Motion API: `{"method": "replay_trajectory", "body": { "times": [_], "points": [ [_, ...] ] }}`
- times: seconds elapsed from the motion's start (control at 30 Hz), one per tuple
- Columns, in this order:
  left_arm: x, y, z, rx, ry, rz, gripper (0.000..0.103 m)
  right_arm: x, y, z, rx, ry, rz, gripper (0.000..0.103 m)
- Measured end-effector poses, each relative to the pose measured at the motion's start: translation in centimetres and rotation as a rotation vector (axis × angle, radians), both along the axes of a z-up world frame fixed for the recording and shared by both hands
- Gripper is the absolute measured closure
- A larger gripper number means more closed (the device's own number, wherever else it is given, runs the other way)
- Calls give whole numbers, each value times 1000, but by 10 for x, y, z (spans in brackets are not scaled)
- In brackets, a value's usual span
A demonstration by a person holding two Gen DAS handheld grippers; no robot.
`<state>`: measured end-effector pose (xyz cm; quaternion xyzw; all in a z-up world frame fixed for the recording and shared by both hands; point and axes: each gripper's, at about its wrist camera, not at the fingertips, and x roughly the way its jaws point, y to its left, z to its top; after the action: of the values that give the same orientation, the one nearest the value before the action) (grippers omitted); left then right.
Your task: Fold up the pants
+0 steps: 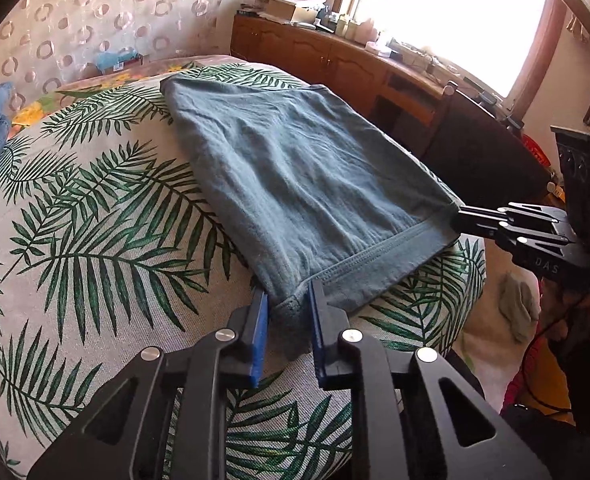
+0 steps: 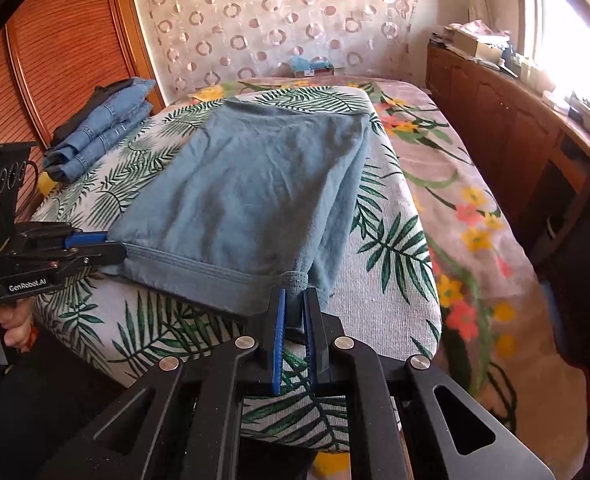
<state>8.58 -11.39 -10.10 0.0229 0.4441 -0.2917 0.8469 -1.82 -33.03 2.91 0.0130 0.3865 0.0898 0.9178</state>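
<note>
Grey-blue pants (image 1: 295,184) lie folded on a palm-leaf cloth (image 1: 95,240), waistband toward me. My left gripper (image 1: 289,304) holds the near left waistband corner between its blue pads. In the right wrist view the pants (image 2: 255,192) fill the middle, and my right gripper (image 2: 294,308) is shut on the near right waistband corner. The right gripper also shows in the left wrist view (image 1: 461,216) at the corner; the left gripper shows in the right wrist view (image 2: 113,246).
Folded blue jeans (image 2: 103,132) are stacked at the far left of the leaf cloth. A floral blanket (image 2: 475,220) covers the bed to the right. A wooden sideboard (image 1: 335,60) with clutter runs under the window. A wooden wardrobe (image 2: 63,40) stands at left.
</note>
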Motion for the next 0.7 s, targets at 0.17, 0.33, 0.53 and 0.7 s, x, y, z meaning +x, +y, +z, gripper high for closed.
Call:
{"method": "replay_trajectory", "body": {
  "times": [0.17,0.33,0.53,0.7],
  "points": [
    [0,0,1,4,-6,7,81,2,-1,2,-5,4,4,94],
    [-4,1,5,8,-18,11,80,1,-2,1,1,7,3,94],
    [-6,3,16,40,-67,51,69,-1,-7,2,8,5,-14,94],
    [-3,6,18,62,-101,77,54,-2,-5,4,-12,-14,-33,94]
  ]
}}
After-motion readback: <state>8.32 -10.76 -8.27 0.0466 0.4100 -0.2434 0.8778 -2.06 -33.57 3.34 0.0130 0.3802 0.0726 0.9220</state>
